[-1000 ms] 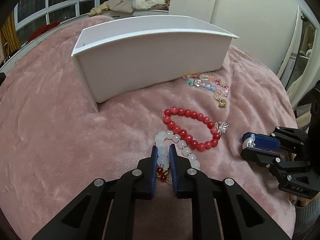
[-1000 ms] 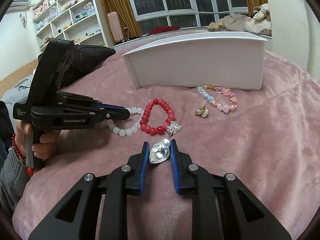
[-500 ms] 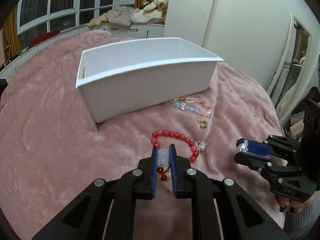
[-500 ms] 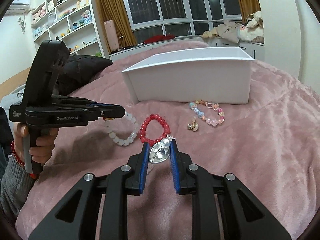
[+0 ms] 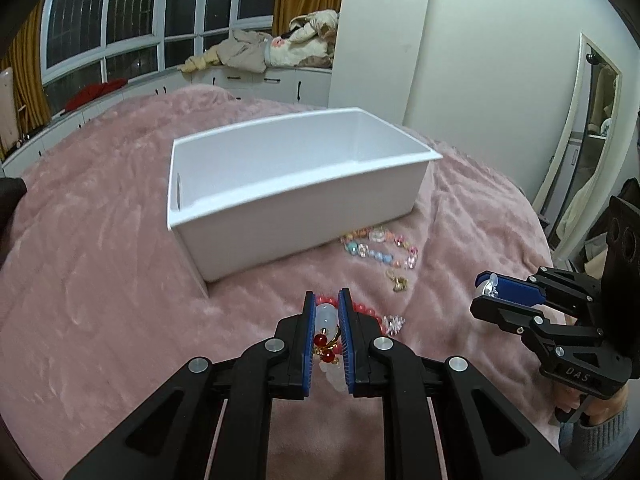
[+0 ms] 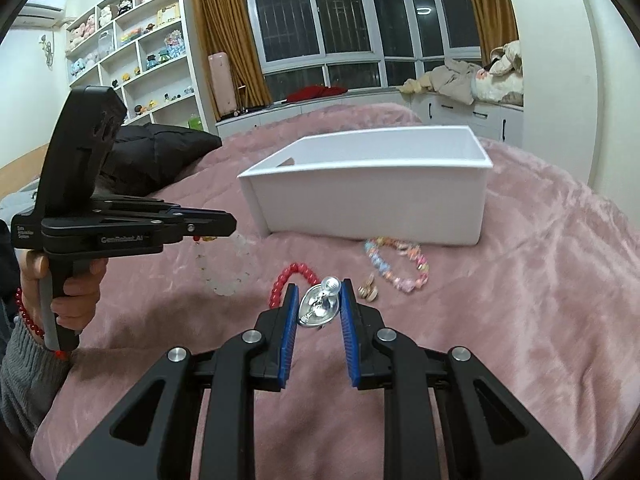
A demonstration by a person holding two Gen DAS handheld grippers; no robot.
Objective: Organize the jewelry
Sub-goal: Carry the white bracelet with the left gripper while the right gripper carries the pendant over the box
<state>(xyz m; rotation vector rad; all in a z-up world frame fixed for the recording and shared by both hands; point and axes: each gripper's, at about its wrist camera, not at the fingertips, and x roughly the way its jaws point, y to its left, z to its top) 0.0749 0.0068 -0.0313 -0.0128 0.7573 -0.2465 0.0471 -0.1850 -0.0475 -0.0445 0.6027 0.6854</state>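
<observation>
A: What sort of room is this?
B: A bedroom at home: a bed (image 6: 540, 280) under a pink plush blanket.
A: Anything else?
B: White shelves (image 6: 132, 60) of plush toys far left, curtained windows (image 6: 360, 28), a wall mirror (image 5: 588, 140).

Pinched between the blue pads of the left gripper (image 5: 326, 314): a white bead bracelet (image 5: 326, 316) with a small red-and-gold charm, hanging as a loop below the fingertips, clear of the blanket. Clamped in the right gripper (image 6: 319, 306): a shiny silver ornament (image 6: 318, 308), teardrop-shaped, with a clear bead at its top. Flat on the blanket just beyond both tools: a red bead bracelet (image 5: 370, 312) with a silvery flower charm; farther ahead and to the right, a pastel multicolour bracelet (image 6: 396, 264) with a gold charm, lying against the front wall of an open, empty white box (image 5: 296, 204).
</observation>
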